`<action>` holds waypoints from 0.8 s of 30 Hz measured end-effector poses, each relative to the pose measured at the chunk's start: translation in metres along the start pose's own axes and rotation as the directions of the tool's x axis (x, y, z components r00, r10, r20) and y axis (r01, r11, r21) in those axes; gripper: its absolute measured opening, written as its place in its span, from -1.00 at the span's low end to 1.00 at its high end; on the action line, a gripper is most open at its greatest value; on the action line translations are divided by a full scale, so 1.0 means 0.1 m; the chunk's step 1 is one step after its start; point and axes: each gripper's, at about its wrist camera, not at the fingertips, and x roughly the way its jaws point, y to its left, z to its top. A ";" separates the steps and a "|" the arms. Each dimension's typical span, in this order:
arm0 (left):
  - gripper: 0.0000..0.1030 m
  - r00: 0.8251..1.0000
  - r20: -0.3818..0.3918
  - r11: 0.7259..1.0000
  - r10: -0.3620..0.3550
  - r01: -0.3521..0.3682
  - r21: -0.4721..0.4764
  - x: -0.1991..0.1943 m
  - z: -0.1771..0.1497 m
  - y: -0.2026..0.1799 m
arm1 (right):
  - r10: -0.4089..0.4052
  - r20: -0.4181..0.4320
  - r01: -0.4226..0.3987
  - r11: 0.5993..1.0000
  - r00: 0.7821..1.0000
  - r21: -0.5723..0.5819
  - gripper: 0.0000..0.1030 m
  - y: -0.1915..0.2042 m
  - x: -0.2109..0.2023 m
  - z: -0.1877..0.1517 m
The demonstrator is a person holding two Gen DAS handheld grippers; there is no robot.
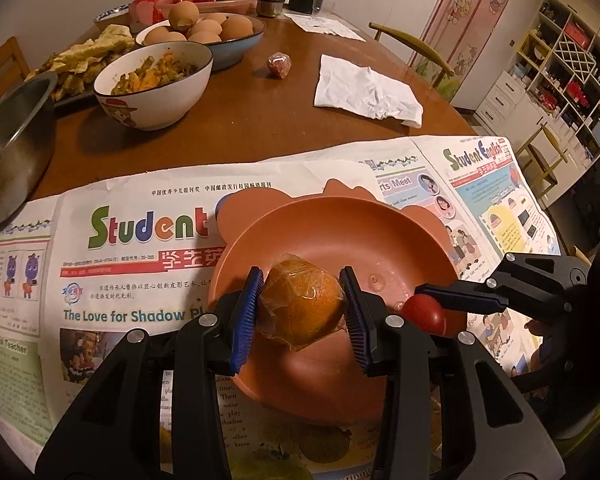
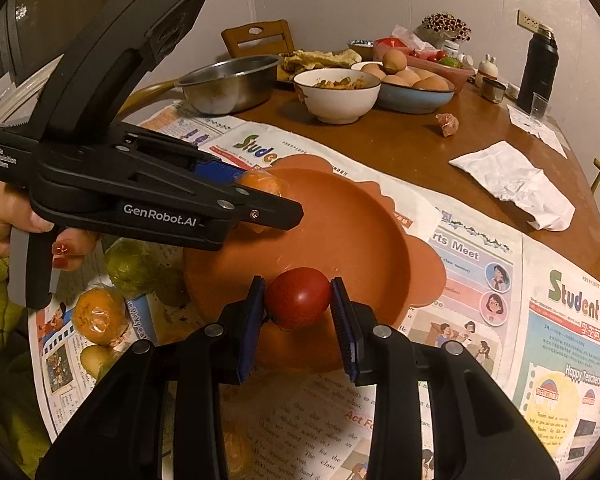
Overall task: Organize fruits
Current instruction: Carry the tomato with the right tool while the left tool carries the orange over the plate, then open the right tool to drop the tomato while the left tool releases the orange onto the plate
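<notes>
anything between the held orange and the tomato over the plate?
Only the left gripper's right jaw. In the left wrist view it sits between the orange and the tomato, above the plate.

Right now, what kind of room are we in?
Probably a home dining room: a round wooden table holds a bowl of eggs and a bowl of cooked food, with a dining chair behind and storage shelves along the wall.

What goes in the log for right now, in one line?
left tool: holds orange over plate | right tool: holds tomato at plate rim
</notes>
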 end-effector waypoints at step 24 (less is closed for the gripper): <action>-0.39 1.000 -0.008 1.000 -0.004 0.004 0.008 0.08 0.02 -0.01 | 0.014 -0.033 -0.014 1.000 0.999 0.010 -0.32 -0.02 0.11 0.01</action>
